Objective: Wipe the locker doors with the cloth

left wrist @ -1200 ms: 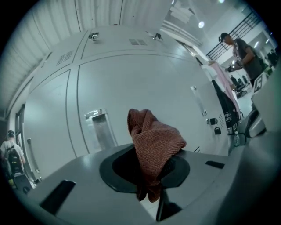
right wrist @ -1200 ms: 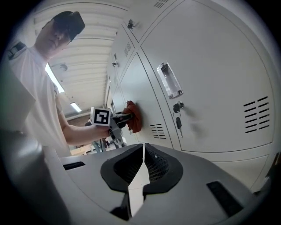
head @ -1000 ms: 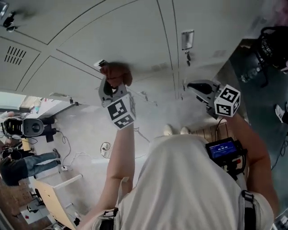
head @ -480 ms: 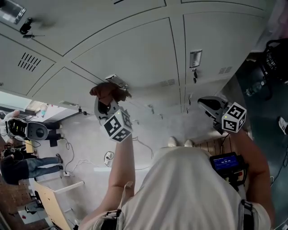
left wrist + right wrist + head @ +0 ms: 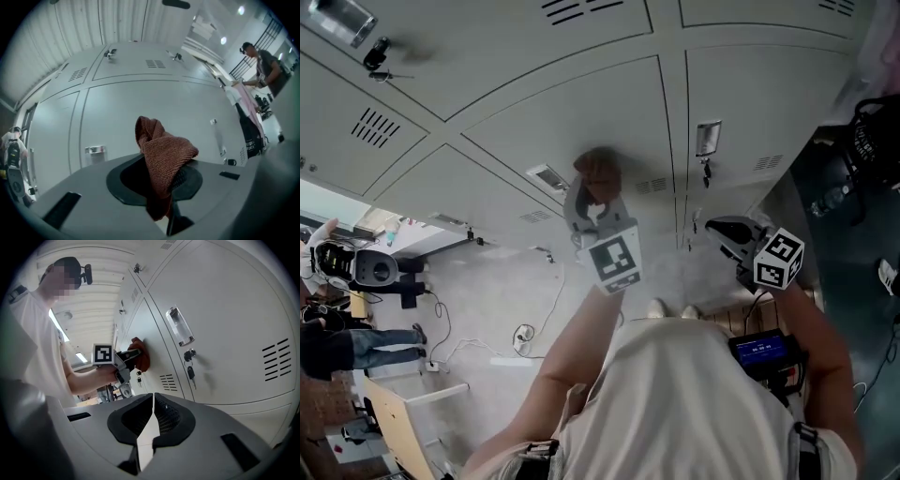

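Observation:
A rust-brown knitted cloth (image 5: 598, 172) is bunched in my left gripper (image 5: 592, 187), which is shut on it and presses it against a pale grey locker door (image 5: 581, 122). In the left gripper view the cloth (image 5: 161, 161) fills the jaws, with the door (image 5: 140, 103) right behind it. From the right gripper view the cloth (image 5: 139, 355) and left gripper (image 5: 131, 356) touch the door beside its vent. My right gripper (image 5: 727, 232) hangs lower right, off the lockers, its jaws shut with nothing between them (image 5: 153, 411).
The neighbouring door has a label holder (image 5: 179, 326) and a lock with a key hanging in it (image 5: 190, 362). Dark bags (image 5: 872, 112) hang at the right. A person (image 5: 262, 61) stands by clothing further along the lockers. Cables (image 5: 525, 333) trail on the floor.
My left gripper has swept the cloth to the right across the locker door, from near the left label holder towards the door's right part. The right gripper stayed roughly in place.

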The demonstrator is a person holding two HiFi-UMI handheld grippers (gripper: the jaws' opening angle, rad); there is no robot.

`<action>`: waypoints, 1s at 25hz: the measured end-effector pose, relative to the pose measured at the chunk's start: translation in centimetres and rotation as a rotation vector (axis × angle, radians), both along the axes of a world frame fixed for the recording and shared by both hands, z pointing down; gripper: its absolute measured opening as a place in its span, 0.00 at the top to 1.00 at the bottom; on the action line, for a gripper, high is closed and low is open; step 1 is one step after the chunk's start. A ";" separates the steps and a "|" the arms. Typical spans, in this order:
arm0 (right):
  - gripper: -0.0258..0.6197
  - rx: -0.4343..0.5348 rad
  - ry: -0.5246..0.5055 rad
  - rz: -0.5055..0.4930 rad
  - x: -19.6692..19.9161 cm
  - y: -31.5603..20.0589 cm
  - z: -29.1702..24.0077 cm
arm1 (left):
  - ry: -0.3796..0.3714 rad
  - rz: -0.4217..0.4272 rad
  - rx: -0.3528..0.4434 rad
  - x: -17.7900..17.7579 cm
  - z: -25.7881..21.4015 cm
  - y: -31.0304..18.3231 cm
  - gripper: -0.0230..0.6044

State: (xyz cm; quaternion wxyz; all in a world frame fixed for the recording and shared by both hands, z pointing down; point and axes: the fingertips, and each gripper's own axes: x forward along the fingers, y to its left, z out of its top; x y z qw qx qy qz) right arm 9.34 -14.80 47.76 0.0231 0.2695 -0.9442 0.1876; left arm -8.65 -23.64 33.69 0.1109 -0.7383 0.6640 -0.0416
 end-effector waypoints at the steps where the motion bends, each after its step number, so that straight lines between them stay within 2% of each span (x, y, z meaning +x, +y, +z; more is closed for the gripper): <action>1: 0.93 0.006 -0.001 -0.001 0.0 0.0 -0.1 | -0.012 0.032 0.007 1.5 -0.2 -0.1 0.85; 5: 0.93 0.018 0.001 0.027 1.1 -0.3 -0.5 | -0.075 0.167 0.037 7.5 -1.0 -0.9 0.85; 8: 0.93 0.014 -0.006 0.048 1.7 -0.1 -0.5 | -0.120 0.294 0.011 12.2 -0.6 -1.1 0.85; 11: 0.93 0.015 -0.010 0.054 2.0 0.4 -0.7 | -0.087 0.348 -0.022 13.6 -1.2 -0.9 0.85; 14: 0.93 0.022 -0.010 0.057 2.1 0.3 -0.9 | -0.023 0.297 -0.010 9.7 -2.7 -1.0 0.85; 16: 0.93 0.023 -0.009 0.056 2.0 0.0 -0.9 | -0.039 0.242 0.010 6.4 -3.5 -1.0 0.85; 21: 0.93 0.019 -0.004 0.026 1.0 -0.4 -0.7 | -0.101 -0.013 0.063 -2.7 -5.3 0.0 0.85; 25: 0.93 0.025 0.004 -0.006 -0.3 -0.7 -0.9 | -0.085 -0.196 0.044 -10.7 -5.1 0.9 0.85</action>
